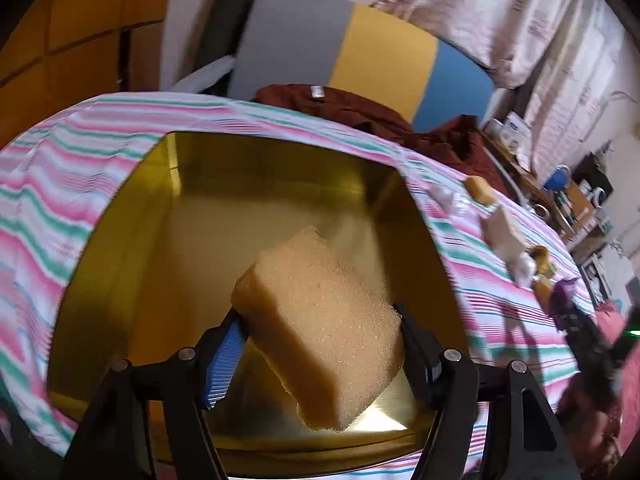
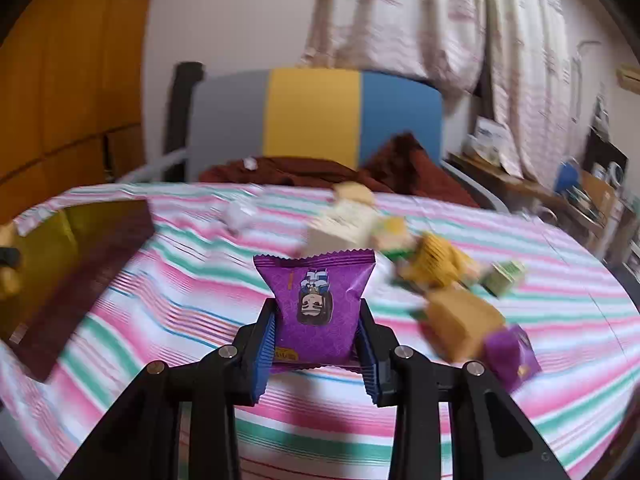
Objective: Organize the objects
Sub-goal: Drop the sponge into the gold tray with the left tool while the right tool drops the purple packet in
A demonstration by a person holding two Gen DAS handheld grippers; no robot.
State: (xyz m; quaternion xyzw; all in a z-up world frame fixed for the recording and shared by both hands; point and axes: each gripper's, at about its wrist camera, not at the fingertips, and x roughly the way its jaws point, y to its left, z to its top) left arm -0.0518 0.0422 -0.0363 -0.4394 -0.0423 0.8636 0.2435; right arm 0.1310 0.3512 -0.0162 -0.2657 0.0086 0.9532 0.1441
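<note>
My left gripper is shut on a tan sponge block and holds it tilted over the open gold tin box on the striped bed. My right gripper is shut on a purple snack packet and holds it above the striped bedspread. The gold box shows at the far left of the right wrist view, with its dark brown side toward me. The right gripper with the purple packet shows blurred at the right of the left wrist view.
Several loose items lie on the bed to the right: a white box, a yellow packet, a tan block, a small green box and another purple packet. A dark red cloth lies at the headboard.
</note>
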